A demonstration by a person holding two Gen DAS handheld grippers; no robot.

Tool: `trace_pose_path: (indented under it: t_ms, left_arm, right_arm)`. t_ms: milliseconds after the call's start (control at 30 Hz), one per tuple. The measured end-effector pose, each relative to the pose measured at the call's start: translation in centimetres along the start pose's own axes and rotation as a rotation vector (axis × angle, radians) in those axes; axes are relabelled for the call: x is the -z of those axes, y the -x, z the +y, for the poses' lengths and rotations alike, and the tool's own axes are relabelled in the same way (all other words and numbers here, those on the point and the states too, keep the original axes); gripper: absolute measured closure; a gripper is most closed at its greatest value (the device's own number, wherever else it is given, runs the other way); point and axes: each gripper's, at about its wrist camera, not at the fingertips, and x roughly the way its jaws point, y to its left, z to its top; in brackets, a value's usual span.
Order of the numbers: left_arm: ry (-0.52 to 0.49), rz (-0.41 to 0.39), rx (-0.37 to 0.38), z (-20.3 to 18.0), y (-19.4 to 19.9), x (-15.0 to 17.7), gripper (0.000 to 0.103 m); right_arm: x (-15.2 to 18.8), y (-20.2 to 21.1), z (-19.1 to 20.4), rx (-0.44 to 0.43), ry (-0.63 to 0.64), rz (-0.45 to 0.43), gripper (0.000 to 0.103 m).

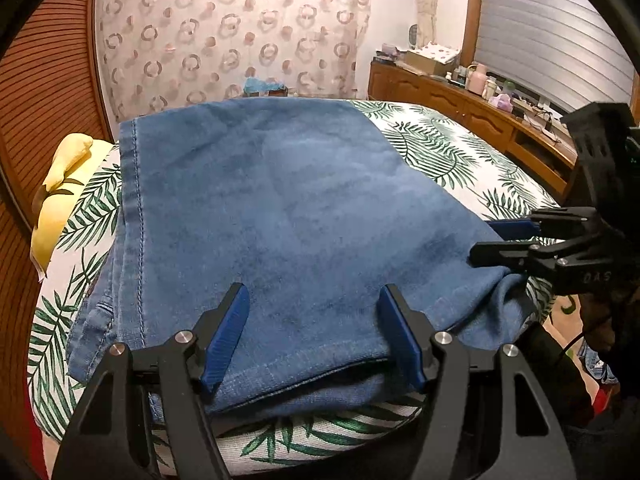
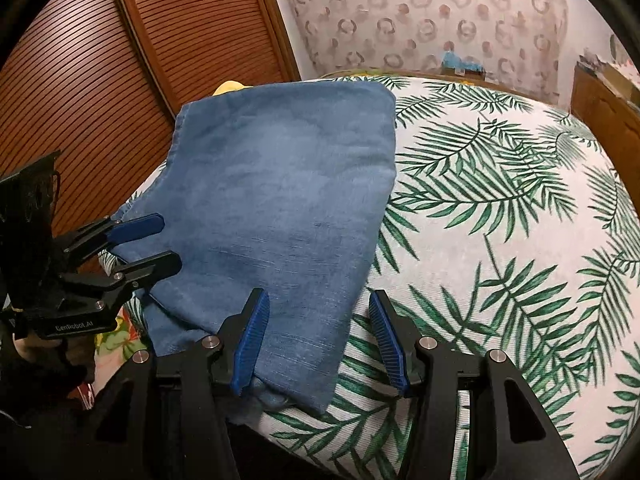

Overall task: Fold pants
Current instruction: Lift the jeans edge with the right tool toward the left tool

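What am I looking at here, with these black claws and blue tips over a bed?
There is no robot arm. A person holds two hand-held grippers, each with a wide-angle camera looking out along its two fingers. One picture is from the left gripper, the other from the right gripper, and each gripper also shows at the edge of the other's picture. On the bed, with its leaf-print sheet, lie blue denim pants, already folded into a flat stack. A yellow pillow sits near the far corner. Both grippers stand open at the near edge of the pants, and neither holds anything.
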Motion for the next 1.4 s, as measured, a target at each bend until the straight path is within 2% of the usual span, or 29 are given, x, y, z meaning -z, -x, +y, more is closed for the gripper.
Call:
trace_pose_path:
  t_ms: [133,267,367,567,900,1400]
  left_arm:
    - [0.004,-0.005,0.004,0.0,0.1,0.1,0.034]
    - [0.001,-0.004,0.005,0.2,0.1,0.1,0.034]
    - [0.004,-0.001,0.006,0.3,0.4,0.1,0.034]
    - [0.011,-0.004,-0.002,0.6,1.4,0.3,0.034]
    - [0.058,-0.036,-0.043,3.7,3.6,0.2,0.034]
    - [0.152,-0.081,-0.134,9.1,6.1,0.9,0.034]
  right_arm:
    - [-0.3,-0.5,0.7,-0.018,0.025,0.008,0.064]
    - [-0.8,-0.1,1.0,-0.030,0.032,-0.025,0.086]
    - [-1.4,1.1,1.3,-0.052,0.039,-0.073,0.090]
    - [-2.4,2.7,1.8,-0.075,0.063,-0.126,0.092]
    - [-4.9,3.4,4.2,-0.120,0.134,-0.186,0.093]
    - [-9.0,-0.8,9.5,-0.229,0.268,-0.209,0.094]
